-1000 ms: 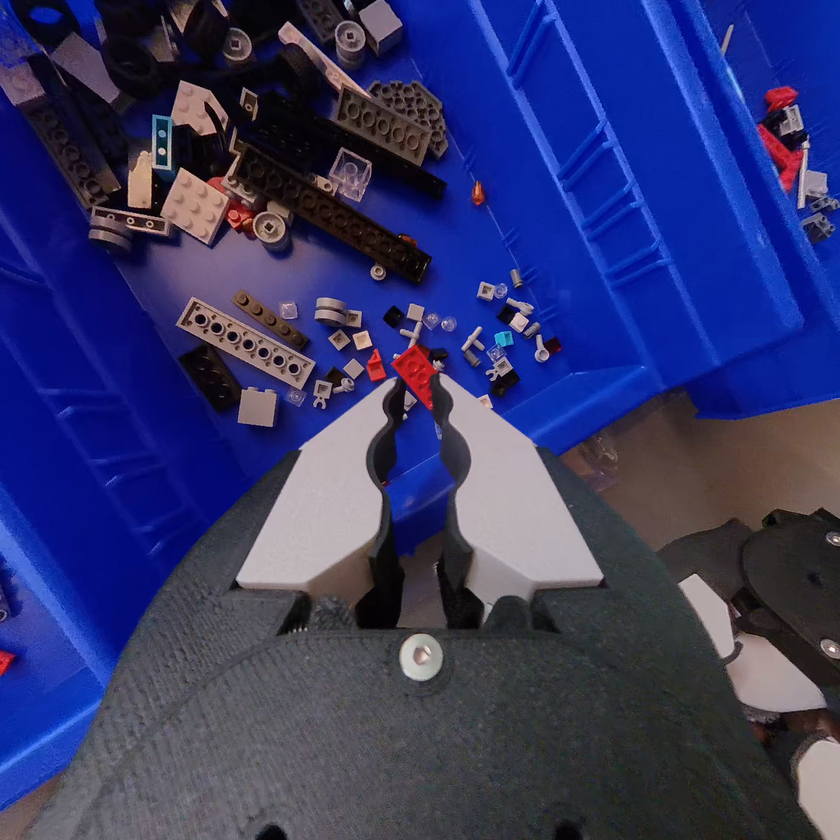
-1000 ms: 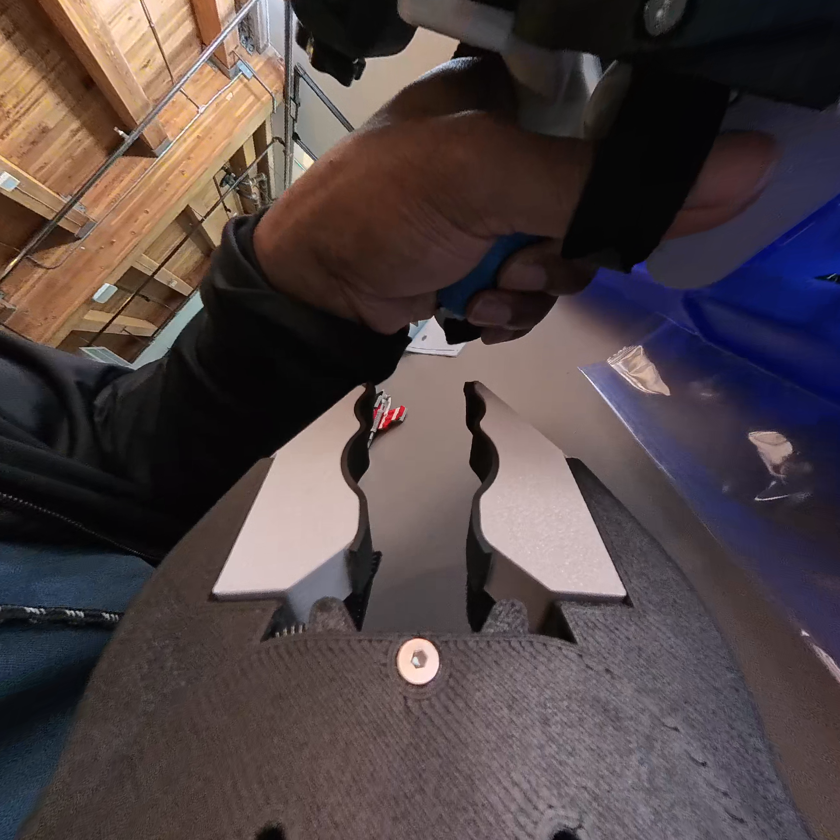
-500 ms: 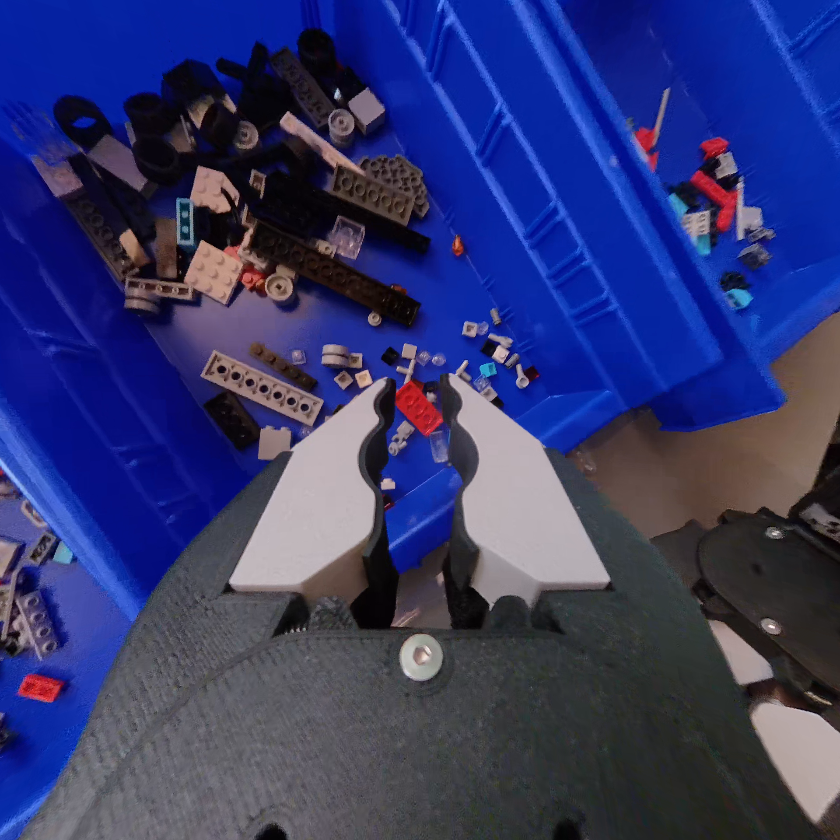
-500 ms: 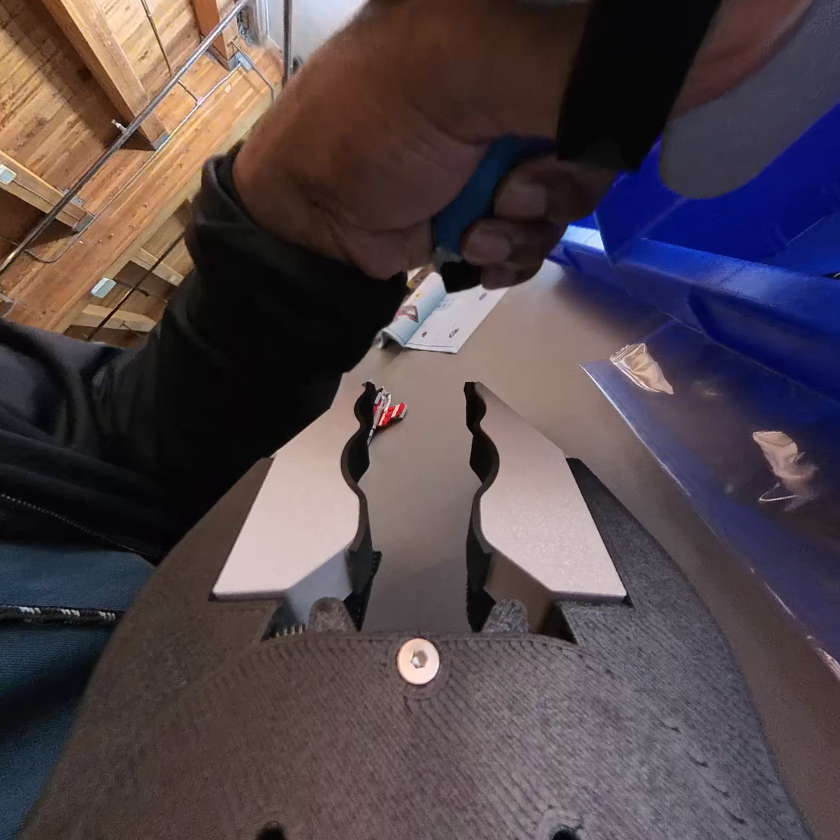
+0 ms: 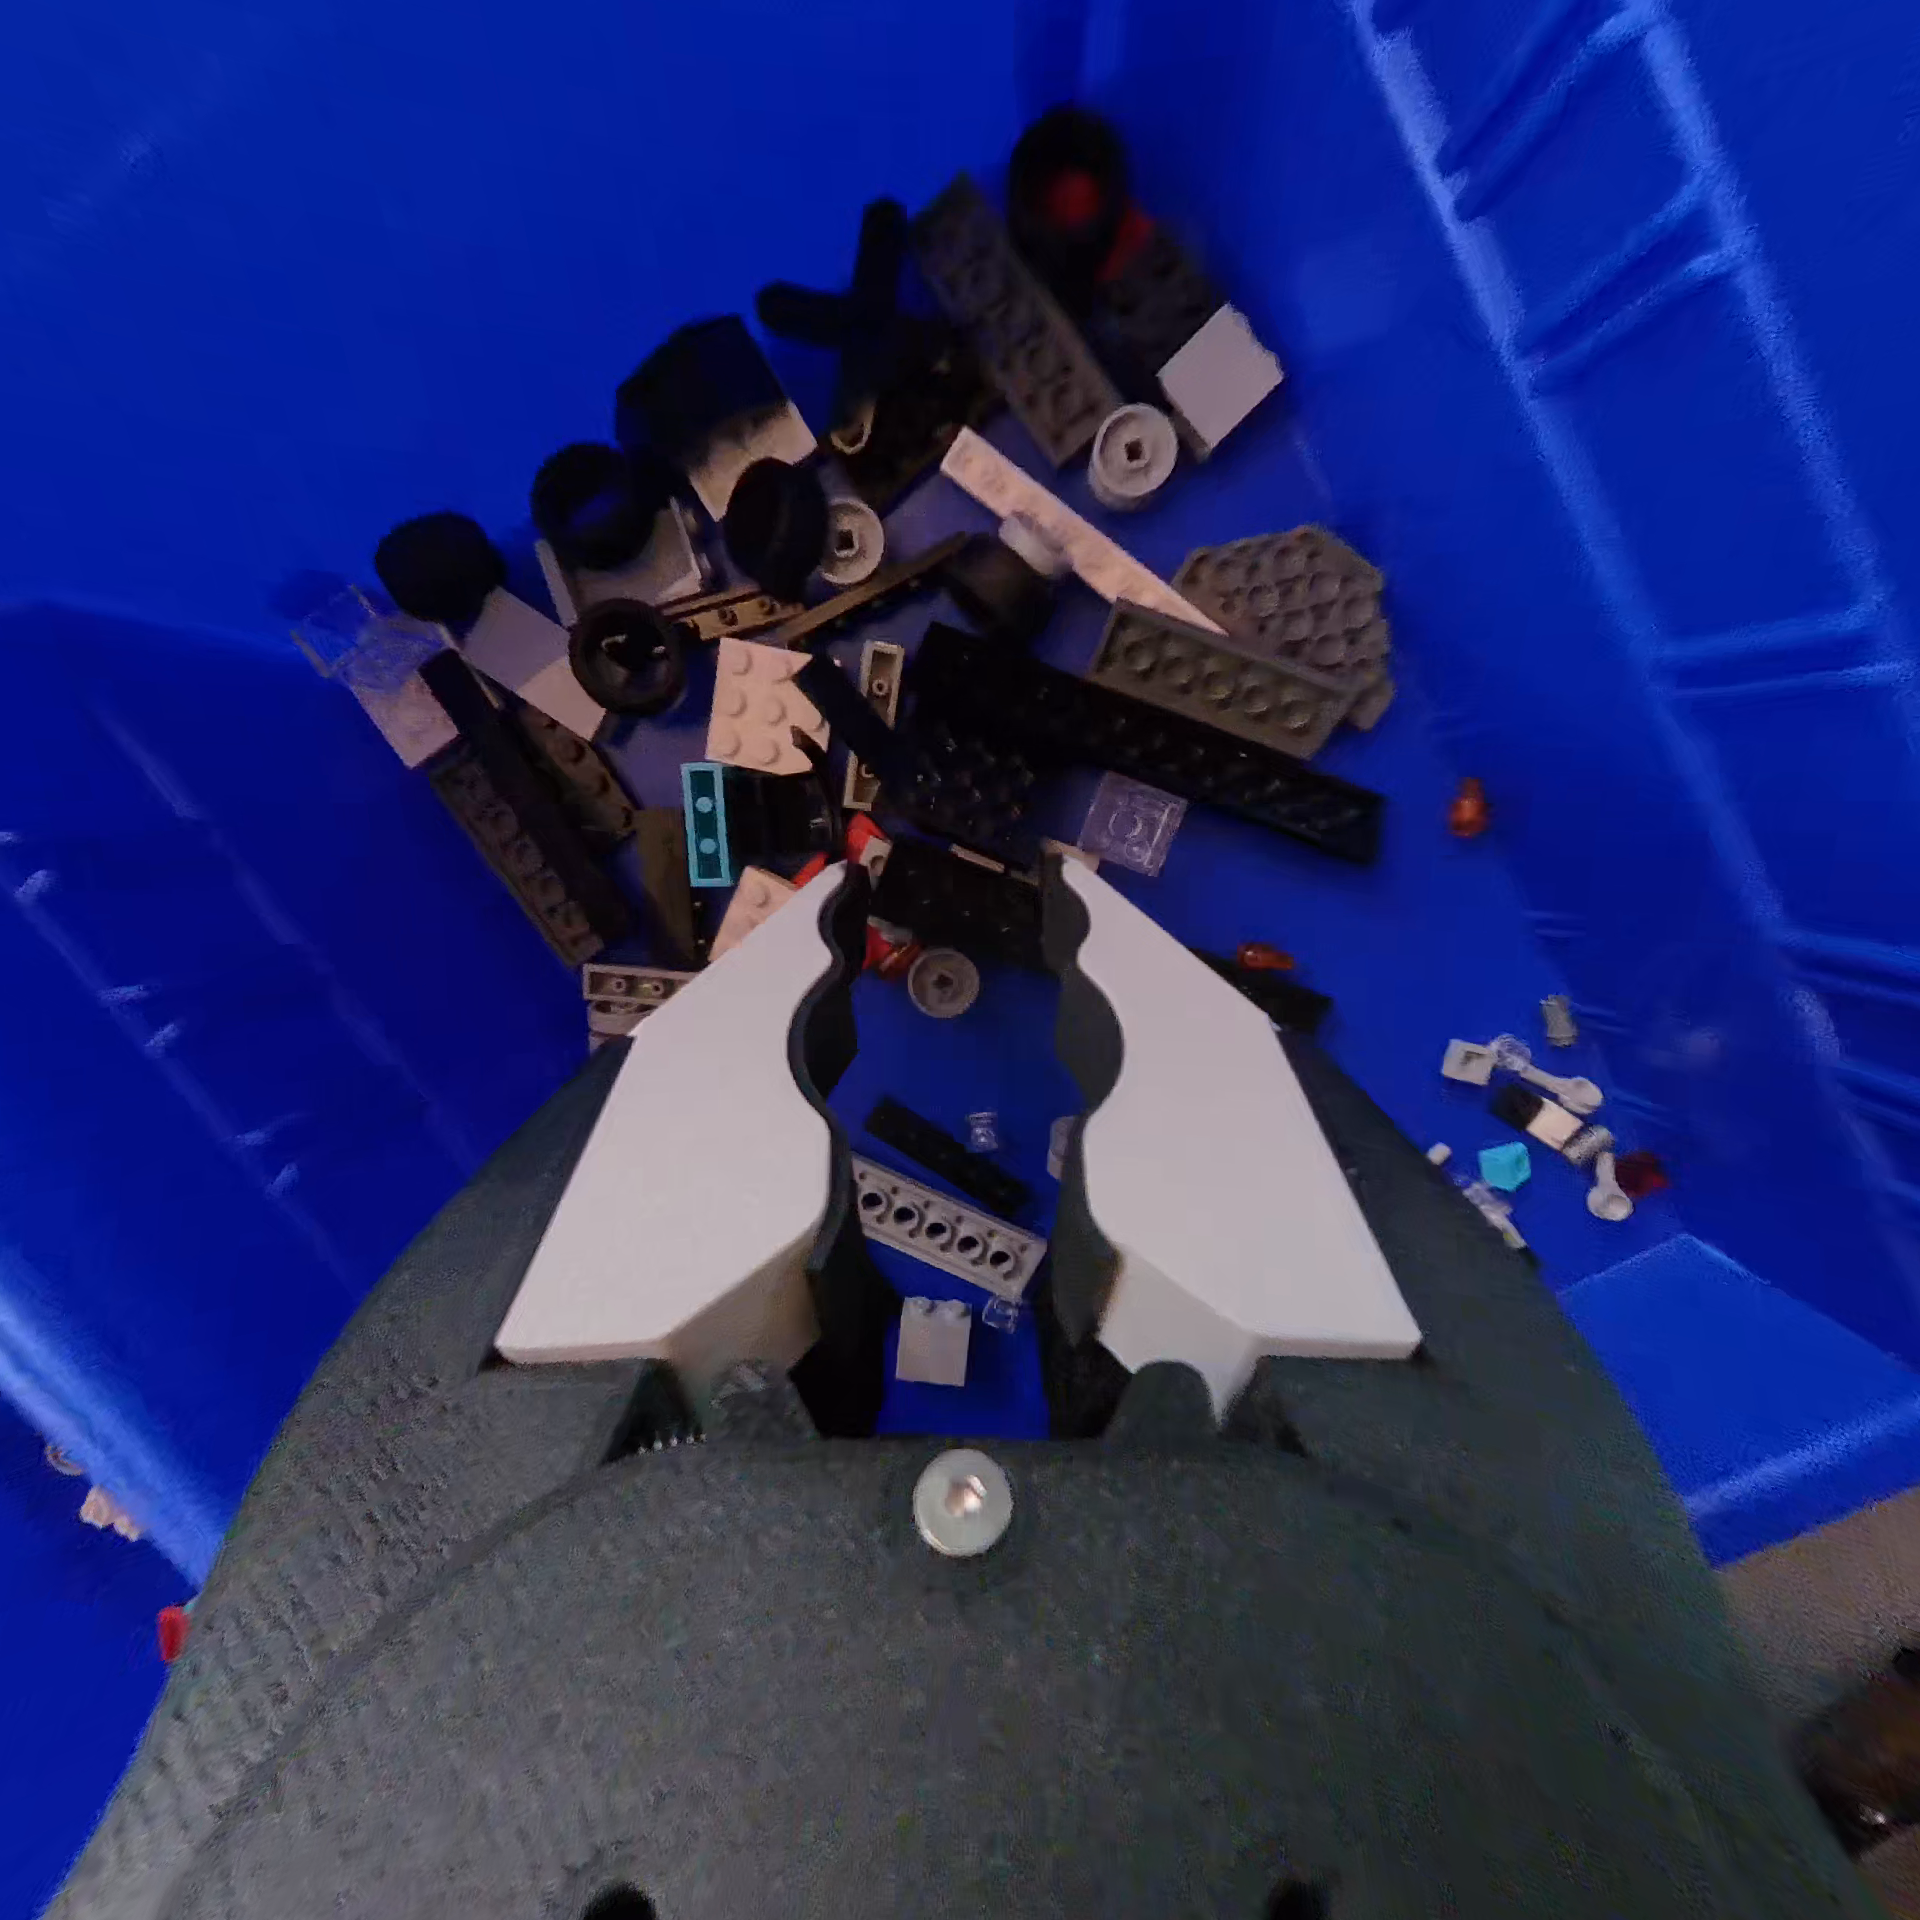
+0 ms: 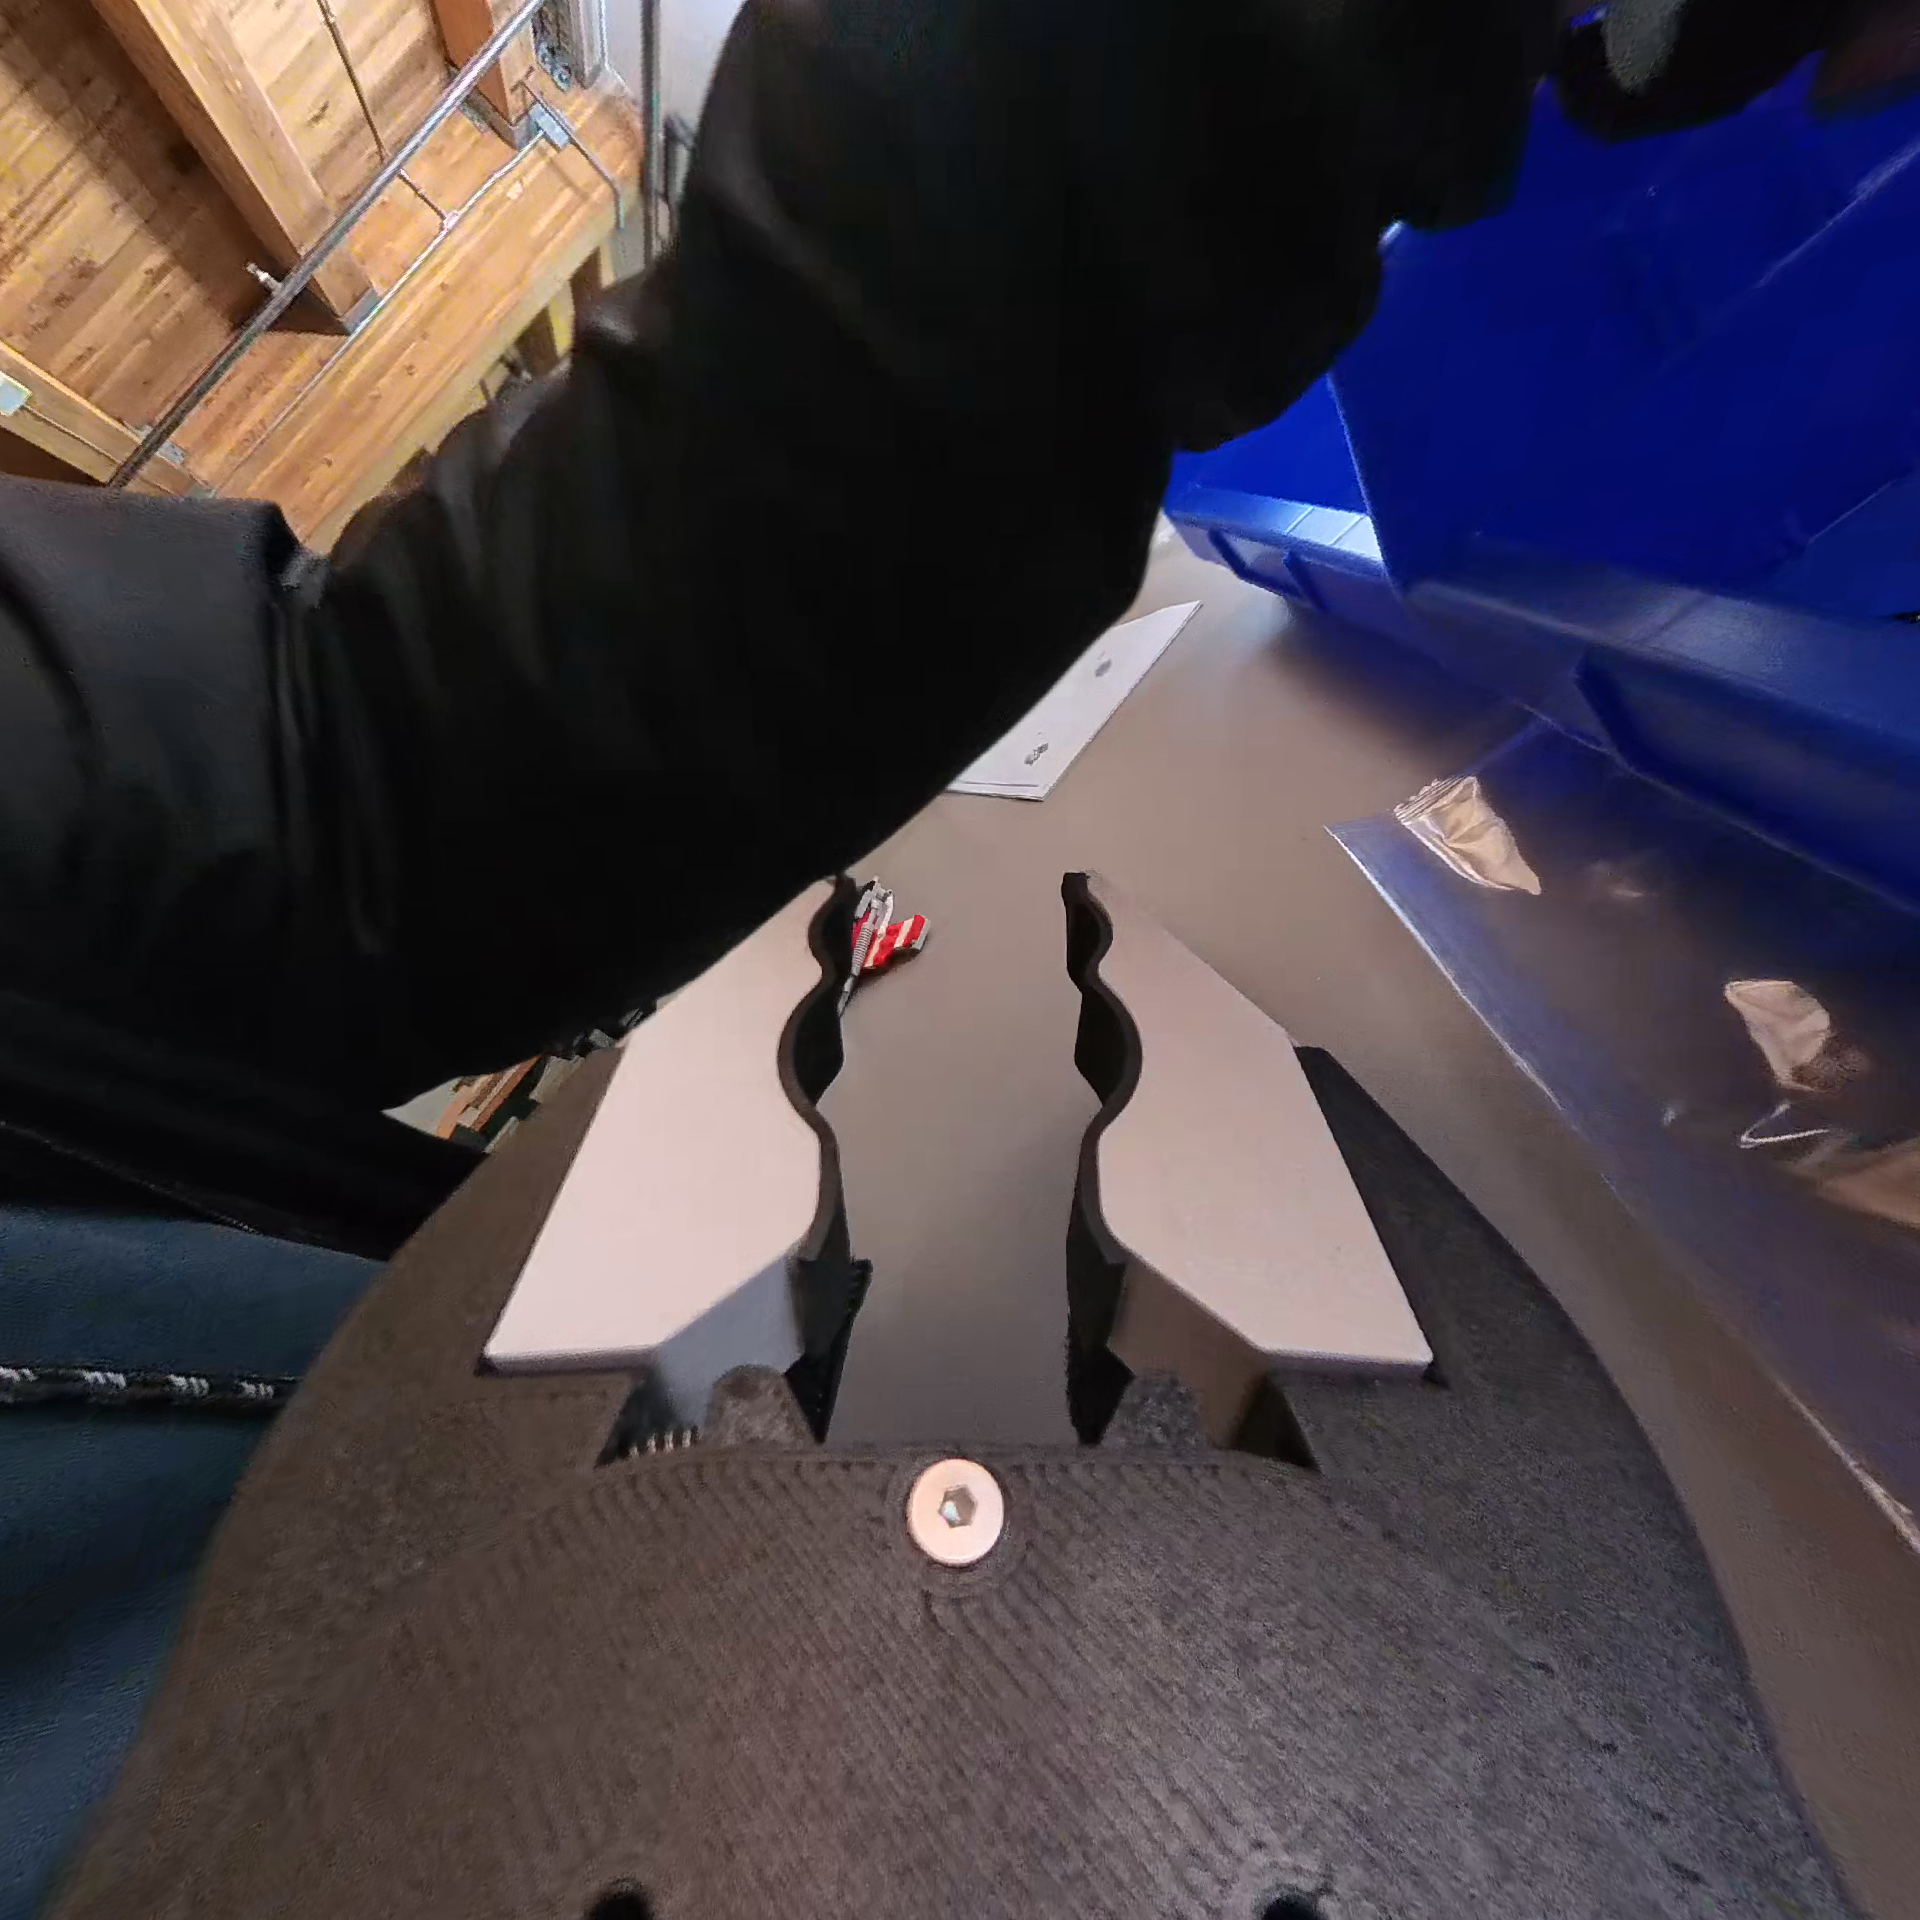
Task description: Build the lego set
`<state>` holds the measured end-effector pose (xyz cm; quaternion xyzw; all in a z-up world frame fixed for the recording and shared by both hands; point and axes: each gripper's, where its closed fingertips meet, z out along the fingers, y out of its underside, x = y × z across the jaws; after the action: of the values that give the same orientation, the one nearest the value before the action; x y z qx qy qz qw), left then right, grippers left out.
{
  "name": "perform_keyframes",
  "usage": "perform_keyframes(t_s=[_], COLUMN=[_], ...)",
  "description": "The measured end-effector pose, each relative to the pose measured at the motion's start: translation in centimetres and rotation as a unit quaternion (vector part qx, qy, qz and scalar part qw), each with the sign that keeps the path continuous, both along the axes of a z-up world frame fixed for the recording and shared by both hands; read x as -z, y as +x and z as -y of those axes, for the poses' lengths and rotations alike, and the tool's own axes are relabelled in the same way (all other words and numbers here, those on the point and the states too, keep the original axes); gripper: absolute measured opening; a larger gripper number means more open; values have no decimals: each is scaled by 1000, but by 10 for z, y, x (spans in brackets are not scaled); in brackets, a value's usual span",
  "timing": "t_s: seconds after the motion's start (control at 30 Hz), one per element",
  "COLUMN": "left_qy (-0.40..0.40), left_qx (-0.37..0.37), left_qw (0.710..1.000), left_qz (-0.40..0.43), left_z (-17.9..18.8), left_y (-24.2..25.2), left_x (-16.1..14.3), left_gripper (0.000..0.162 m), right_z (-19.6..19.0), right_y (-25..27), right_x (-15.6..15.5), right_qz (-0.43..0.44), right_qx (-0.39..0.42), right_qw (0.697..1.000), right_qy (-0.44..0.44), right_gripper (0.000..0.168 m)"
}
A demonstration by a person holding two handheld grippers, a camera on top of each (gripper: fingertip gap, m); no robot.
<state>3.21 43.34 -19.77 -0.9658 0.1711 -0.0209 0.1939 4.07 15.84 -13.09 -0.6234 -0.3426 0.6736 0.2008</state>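
Observation:
My left gripper (image 5: 945, 868) is open, reaching down into a blue bin (image 5: 312, 312) over a heap of loose lego pieces. Its tips straddle a black plate (image 5: 961, 904); a bit of a red piece (image 5: 890, 953) and a grey round piece (image 5: 942, 979) lie just below. A grey holed beam (image 5: 935, 1226) and a small grey brick (image 5: 932, 1340) show between the fingers. My right gripper (image 6: 954, 894) is open and empty above the brown table (image 6: 1195, 883). A small red-and-white lego assembly (image 6: 888, 932) lies on the table just beyond its left fingertip.
Long black and grey plates (image 5: 1143, 738) and black tyres (image 5: 597, 499) fill the back of the bin; tiny bits (image 5: 1538, 1122) lie at right. In the right wrist view a black sleeve (image 6: 727, 520) crosses overhead, blue bins (image 6: 1662, 468) stand right, with a clear bag (image 6: 1662, 987) and a booklet (image 6: 1081, 707).
My left gripper went deeper into the bin and its jaws opened wider; the red brick is no longer between the tips. The person's arm moved forward over the right gripper, which stayed still.

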Motion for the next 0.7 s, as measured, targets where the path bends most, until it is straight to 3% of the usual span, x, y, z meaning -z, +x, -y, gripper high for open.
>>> perform_keyframes(t_s=[0.27,0.47,0.63,0.7], left_qy=[-44,-6,-25,-33], left_qx=[56,21,34,37], left_qw=[997,1000,995,995], left_qz=[42,-8,-94,-90], left_z=[25,9,3,0], left_y=[25,-8,-25,-20], left_x=[2,-16,-7,-1], left_gripper=[28,29,29,29], right_z=[-2,-2,-1,-1], right_y=[2,2,1,1], right_x=[-2,-2,-1,-1], right_qz=[-10,-9,-6,-5], right_qx=[-2,-2,-2,-2], right_qw=[1000,1000,1000,1000], right_qy=[-14,-13,-11,-10], right_gripper=[42,42,42,42])
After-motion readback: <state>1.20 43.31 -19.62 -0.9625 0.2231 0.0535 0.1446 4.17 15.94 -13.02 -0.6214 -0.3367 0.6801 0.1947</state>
